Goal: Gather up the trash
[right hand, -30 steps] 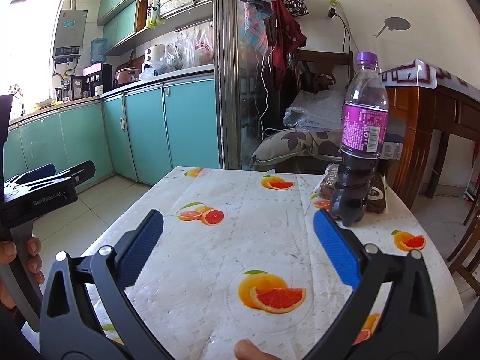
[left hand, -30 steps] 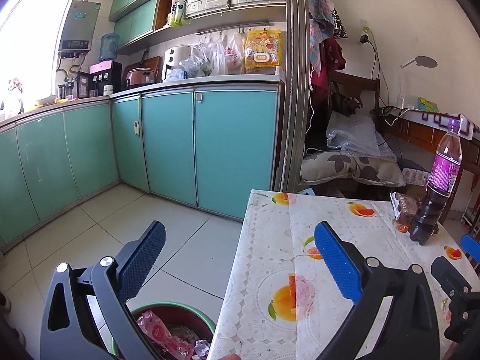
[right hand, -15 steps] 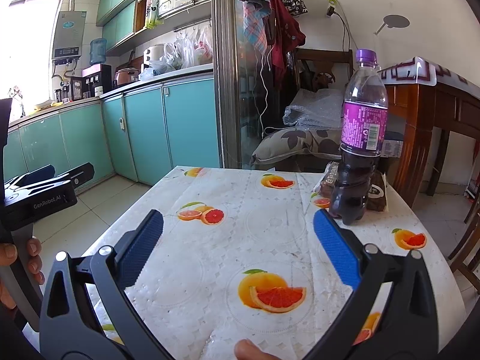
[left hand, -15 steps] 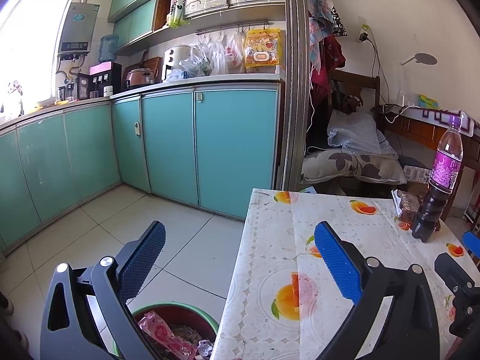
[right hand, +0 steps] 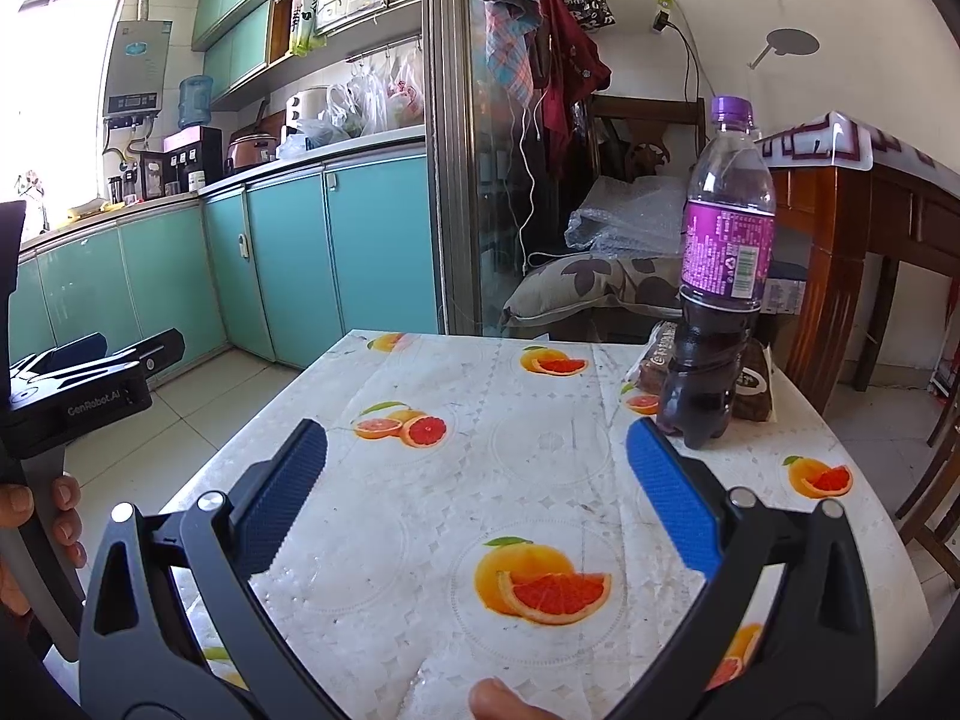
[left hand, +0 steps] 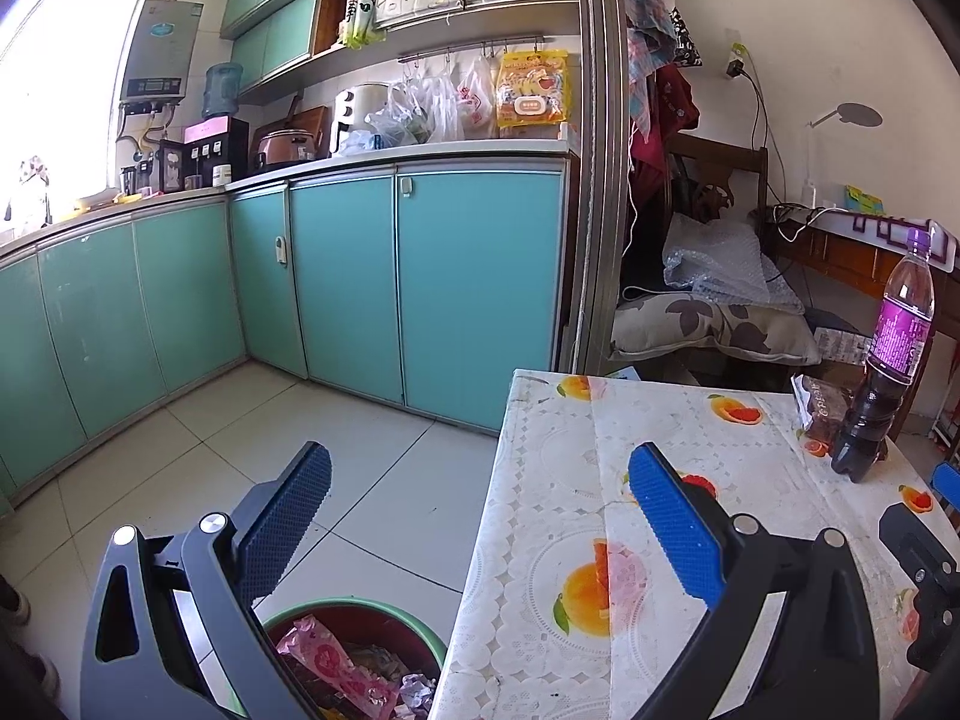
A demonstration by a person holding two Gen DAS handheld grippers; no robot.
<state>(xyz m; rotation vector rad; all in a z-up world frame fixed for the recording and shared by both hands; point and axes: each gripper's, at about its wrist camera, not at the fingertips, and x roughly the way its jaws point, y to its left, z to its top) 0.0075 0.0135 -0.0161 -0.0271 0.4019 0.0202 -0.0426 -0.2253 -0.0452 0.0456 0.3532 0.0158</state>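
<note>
Trash bin cut off below, snack packet half-hidden behind bottle

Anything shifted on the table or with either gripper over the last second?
Barely. The left gripper drifted slightly, so the bottle sits a little lower in its view; the right gripper edged a touch toward the bottle. Nothing was grasped or released. Both grippers stay open and empty, and the bottle, the wrapper behind it and the trash bin are where they were.
</note>
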